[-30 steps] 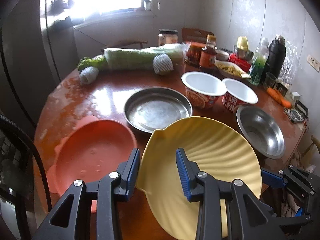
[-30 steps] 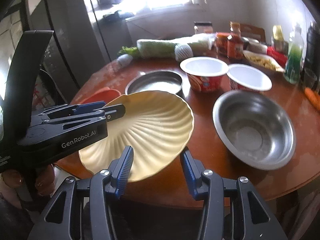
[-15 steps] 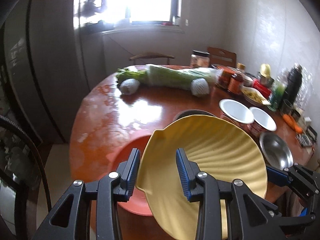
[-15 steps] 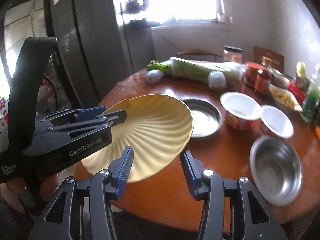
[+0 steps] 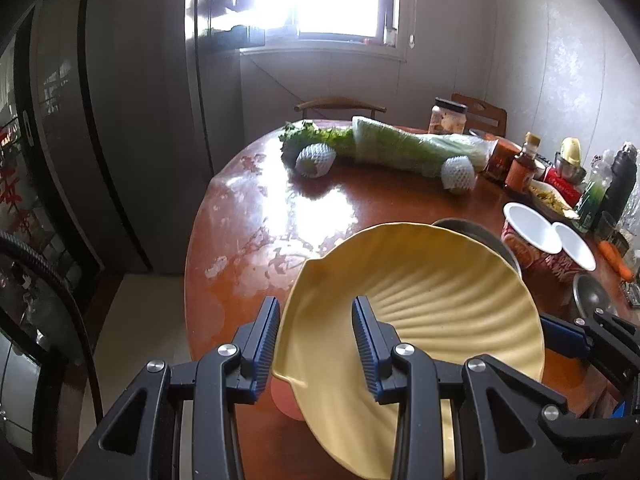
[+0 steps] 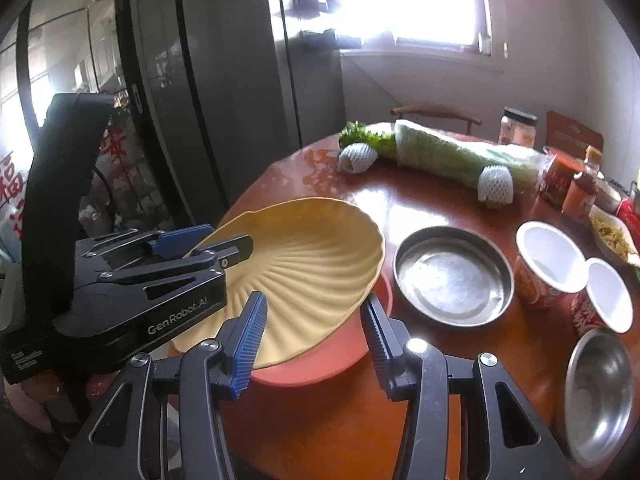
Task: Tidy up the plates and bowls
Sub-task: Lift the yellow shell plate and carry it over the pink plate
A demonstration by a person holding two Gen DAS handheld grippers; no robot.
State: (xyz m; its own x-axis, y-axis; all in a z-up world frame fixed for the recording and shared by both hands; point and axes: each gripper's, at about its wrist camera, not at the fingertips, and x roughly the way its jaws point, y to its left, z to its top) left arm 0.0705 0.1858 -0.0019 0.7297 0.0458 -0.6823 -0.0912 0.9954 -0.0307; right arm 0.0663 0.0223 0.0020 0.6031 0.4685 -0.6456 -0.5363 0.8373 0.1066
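I have the left gripper (image 6: 240,250) clamped across the near left rim of the yellow shell plate (image 6: 304,264), one finger above and one below, so the plate hangs tilted in the air over the red plate (image 6: 340,360) on the table (image 6: 400,420). The right gripper (image 6: 312,344) straddles the opposite edge with the rim between its fingers; I cannot tell whether its pads are pressing or just steadying. I judge the yellow plate is being brought onto the red one to stack them. Further right sit the steel pan (image 6: 454,276), two paper cups (image 6: 550,264) and a steel bowl (image 6: 600,394), not yet sorted.
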